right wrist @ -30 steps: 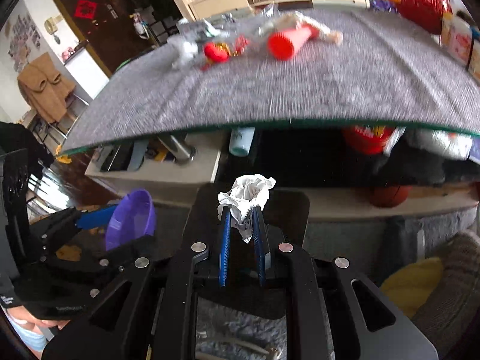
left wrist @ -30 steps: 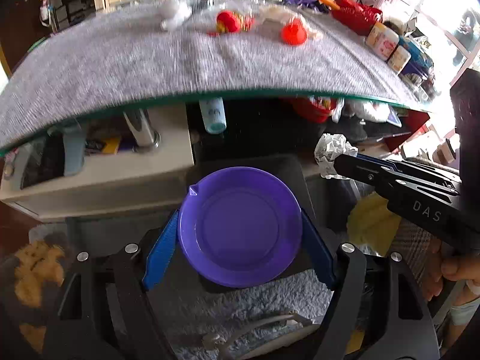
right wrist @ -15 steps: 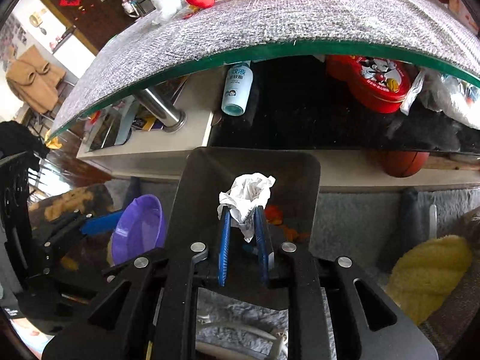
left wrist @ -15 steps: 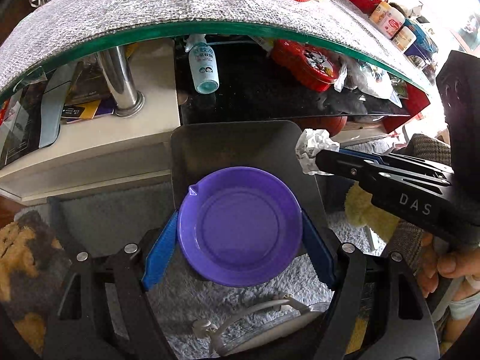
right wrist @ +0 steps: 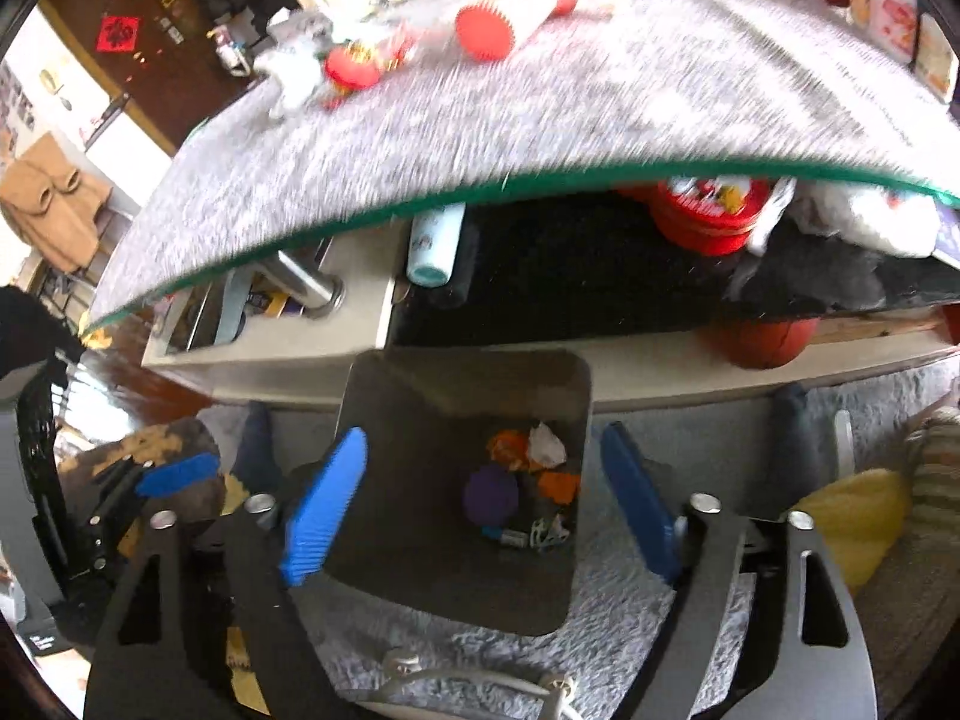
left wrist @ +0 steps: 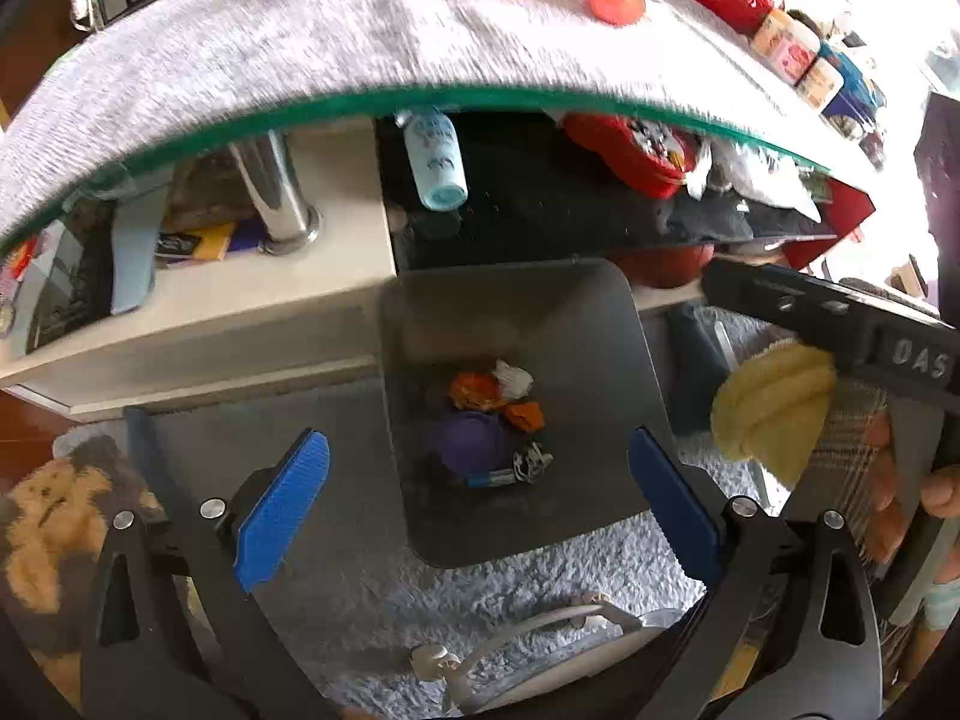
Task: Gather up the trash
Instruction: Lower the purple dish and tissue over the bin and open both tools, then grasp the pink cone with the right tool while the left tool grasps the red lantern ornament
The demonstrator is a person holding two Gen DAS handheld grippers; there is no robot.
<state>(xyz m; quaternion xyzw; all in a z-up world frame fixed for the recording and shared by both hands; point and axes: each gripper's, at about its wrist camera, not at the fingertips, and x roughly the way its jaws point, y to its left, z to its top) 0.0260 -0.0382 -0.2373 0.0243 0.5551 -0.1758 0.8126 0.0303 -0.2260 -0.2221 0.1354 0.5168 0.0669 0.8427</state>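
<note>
Both the left gripper [left wrist: 480,483] and right gripper [right wrist: 483,510] have just sprung their jaws apart, now empty. The purple plate [left wrist: 471,439] and crumpled paper [left wrist: 513,377] now lie in the bin [left wrist: 606,324], frame centre; more litter waits on the table [left wrist: 240,78].

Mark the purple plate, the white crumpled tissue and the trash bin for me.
purple plate [left wrist: 471,441], left wrist view, middle of the plate.
white crumpled tissue [left wrist: 513,377], left wrist view, middle of the wad.
trash bin [left wrist: 606,324], left wrist view, bare inner right wall.

Each tool [left wrist: 477,495] is black, with ridged blue pads [left wrist: 282,510], silver screws and white "DAS" lettering.
</note>
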